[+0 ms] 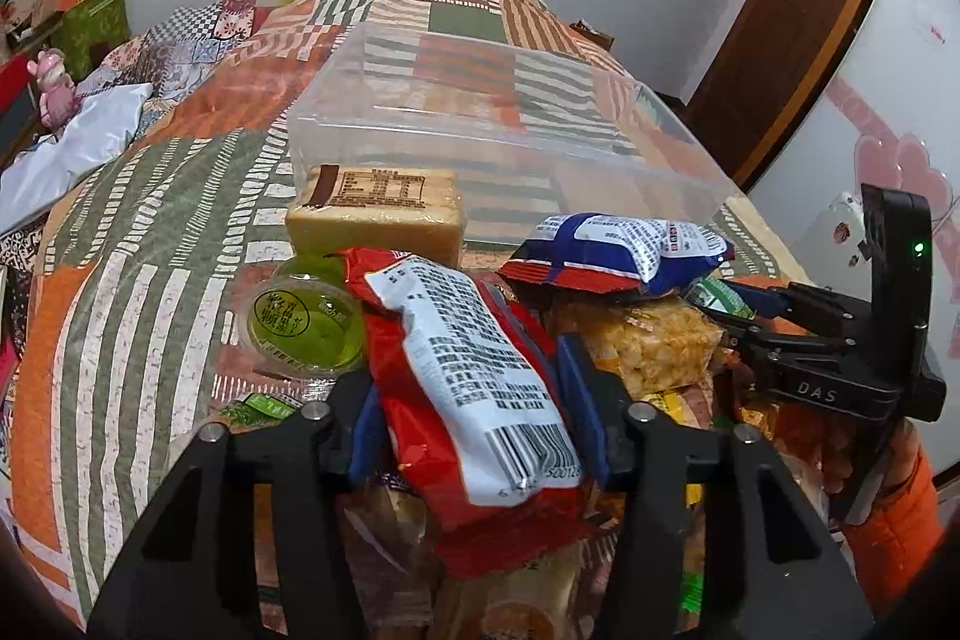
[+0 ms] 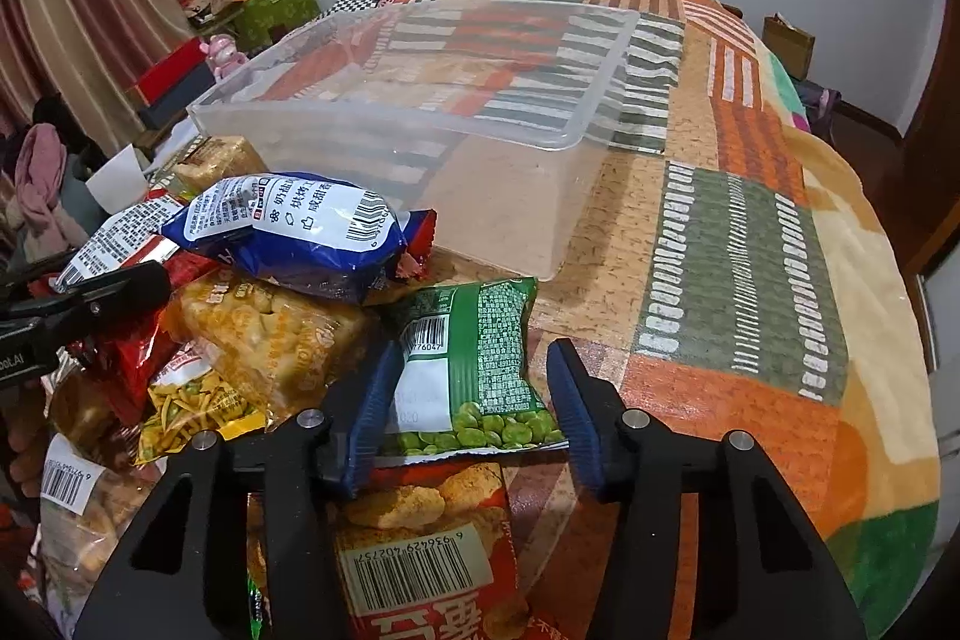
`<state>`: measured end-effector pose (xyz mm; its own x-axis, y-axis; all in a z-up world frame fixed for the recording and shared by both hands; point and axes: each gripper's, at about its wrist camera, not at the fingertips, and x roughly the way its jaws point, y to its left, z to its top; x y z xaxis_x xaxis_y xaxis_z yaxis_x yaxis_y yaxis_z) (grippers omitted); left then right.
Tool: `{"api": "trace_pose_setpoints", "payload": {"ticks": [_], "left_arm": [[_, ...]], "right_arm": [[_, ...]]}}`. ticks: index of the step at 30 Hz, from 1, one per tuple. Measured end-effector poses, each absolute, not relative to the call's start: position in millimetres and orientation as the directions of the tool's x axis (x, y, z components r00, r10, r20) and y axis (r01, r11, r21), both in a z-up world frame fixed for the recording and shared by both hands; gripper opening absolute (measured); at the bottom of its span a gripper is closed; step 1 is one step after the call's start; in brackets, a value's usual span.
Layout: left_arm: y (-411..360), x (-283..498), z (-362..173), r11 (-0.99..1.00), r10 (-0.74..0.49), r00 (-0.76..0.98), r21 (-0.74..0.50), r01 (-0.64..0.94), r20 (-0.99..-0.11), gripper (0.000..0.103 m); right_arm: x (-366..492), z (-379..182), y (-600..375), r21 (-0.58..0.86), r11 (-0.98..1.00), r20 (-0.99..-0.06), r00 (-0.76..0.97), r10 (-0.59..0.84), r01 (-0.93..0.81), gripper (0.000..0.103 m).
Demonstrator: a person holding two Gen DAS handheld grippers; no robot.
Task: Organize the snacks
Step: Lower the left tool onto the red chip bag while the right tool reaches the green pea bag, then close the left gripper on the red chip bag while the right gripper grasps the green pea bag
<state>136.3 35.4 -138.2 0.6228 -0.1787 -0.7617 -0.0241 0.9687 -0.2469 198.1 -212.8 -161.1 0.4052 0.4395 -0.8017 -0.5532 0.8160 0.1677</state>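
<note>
Snacks (image 2: 270,334) lie heaped on a patchwork blanket (image 2: 744,268), right in front of a clear plastic bin (image 2: 420,112); the surface under the blanket is covered, so bed or bench cannot be told. Lower packets in the heap are buried and cut off by the frame edge, prints mostly unreadable.

Left gripper (image 1: 468,394) straddles a red packet with a white label (image 1: 474,388); the packet sits between the blue ribbed pads, about filling the narrowed gap, but firm pad contact cannot be made out. Just beyond it are a round green jelly cup (image 1: 306,325) and a wrapped square of sponge cake (image 1: 375,214), the cake touching the bin wall. A puffy blue-and-white bag (image 1: 618,247) tops the heap, over a clear pack of golden puffed squares (image 1: 654,352).

Right gripper (image 2: 468,400) is half closed around a green pea packet (image 2: 474,358), glossy and flat; the left pad touches its edge, the right pad stands apart with a visible gap. Under it lies an orange-red cracker bag (image 2: 420,532) with barcode up, partly hidden by the gripper body.

In the left view the right gripper shows at the frame edge with an orange sleeve (image 1: 900,514) below it. The bin is translucent, rectangular, with rounded rim.
</note>
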Motion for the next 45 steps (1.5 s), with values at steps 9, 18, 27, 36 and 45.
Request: {"api": "trace_pose_setpoints", "payload": {"ticks": [9,18,27,36,45], "left_arm": [[37,122,-124,0.971,-0.165,0.659,-0.238,-0.022,-0.734,0.038],[37,112,-106,0.971,-0.157,0.707,-0.238,-0.016,-0.690,0.025],[30,111,-102,0.976,-0.145,0.709,-0.217,-0.011,-0.690,0.023],[30,116,-101,0.975,-0.148,0.716,-0.223,-0.012,-0.682,0.023],[34,119,-77,0.971,-0.160,0.759,-0.240,0.005,-0.631,0.023]], "right_arm": [[193,-148,-219,0.145,0.832,-0.778,0.458,0.430,-0.535,0.043],[188,-132,-234,0.170,0.844,-0.742,0.497,0.449,-0.508,0.037],[185,-148,-225,0.110,0.839,-0.787,0.469,0.401,-0.533,0.040],[193,-162,-219,0.111,0.824,-0.810,0.429,0.399,-0.556,0.040],[185,-142,-232,0.125,0.842,-0.771,0.483,0.415,-0.524,0.033]]}}
